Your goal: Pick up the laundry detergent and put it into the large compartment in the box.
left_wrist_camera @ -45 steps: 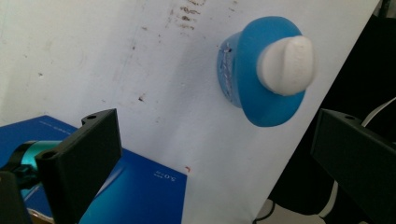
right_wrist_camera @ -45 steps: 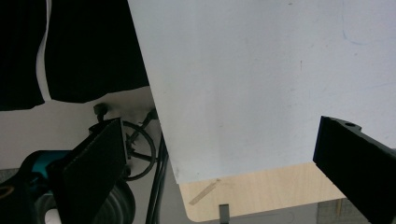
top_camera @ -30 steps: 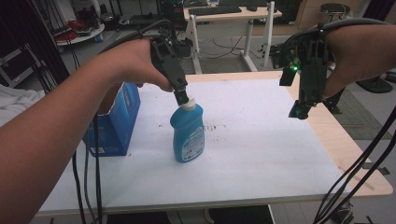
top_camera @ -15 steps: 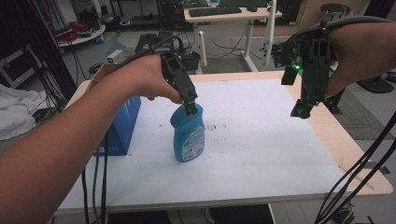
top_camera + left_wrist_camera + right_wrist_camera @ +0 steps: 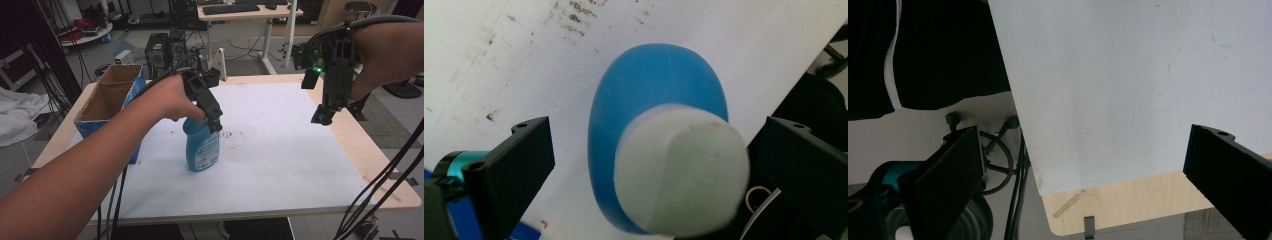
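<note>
A blue bottle [image 5: 202, 150] with a white cap [image 5: 681, 175] stands upright on the white mat [image 5: 280, 150], near the middle of the table. My left gripper [image 5: 216, 125] hangs right over its top and hides the cap in the high view. In the left gripper view the gripper [image 5: 657, 131] is open: its jaws stand wide on either side of the cap and touch nothing. My right gripper [image 5: 322, 117] is held in the air above the mat's right side. It is also open [image 5: 1088, 140], with nothing between its jaws.
An open cardboard box with blue sides [image 5: 107, 102] stands at the table's left edge, close to the bottle. Bare wood [image 5: 365, 150] borders the mat on the right. Cables [image 5: 380, 185] trail from the right gripper past the front right corner.
My left gripper has come down and to the right until its jaws straddle the bottle's cap. The bottle still stands. My right gripper has hardly moved.
</note>
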The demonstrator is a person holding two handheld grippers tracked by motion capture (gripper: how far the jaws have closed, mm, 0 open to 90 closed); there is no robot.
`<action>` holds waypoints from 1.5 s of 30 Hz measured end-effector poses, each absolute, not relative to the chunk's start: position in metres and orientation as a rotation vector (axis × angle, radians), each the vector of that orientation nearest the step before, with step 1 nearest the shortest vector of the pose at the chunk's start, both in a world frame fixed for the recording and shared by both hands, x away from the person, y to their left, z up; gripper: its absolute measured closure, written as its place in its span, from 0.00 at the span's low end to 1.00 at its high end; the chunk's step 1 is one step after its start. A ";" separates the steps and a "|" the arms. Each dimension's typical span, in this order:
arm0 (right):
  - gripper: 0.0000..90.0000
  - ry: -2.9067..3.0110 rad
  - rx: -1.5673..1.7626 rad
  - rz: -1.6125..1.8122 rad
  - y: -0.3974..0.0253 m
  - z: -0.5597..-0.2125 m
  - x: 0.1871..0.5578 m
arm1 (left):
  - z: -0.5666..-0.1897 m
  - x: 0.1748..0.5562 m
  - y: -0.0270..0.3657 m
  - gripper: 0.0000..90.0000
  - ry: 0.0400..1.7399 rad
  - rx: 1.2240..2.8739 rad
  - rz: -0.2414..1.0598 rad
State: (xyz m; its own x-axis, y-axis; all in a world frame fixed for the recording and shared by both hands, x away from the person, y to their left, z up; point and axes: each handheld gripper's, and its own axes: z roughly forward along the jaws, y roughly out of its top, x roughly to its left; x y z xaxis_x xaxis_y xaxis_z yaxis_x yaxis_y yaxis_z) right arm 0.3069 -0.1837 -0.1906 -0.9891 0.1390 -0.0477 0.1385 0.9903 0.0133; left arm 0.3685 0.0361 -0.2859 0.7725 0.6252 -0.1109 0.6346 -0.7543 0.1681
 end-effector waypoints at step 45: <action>0.02 3.092 0.218 0.017 -0.179 -0.197 0.314 | -0.304 0.368 0.029 0.21 0.988 2.831 -0.025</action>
State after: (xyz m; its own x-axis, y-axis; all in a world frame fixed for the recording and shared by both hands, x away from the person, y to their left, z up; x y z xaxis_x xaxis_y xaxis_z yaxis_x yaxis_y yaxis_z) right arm 0.3135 -0.1786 -0.1971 -0.9892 0.1407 -0.0407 0.1403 0.9900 0.0137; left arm 0.3684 0.0295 -0.3036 0.7838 0.6179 -0.0623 0.6202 -0.7738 0.1288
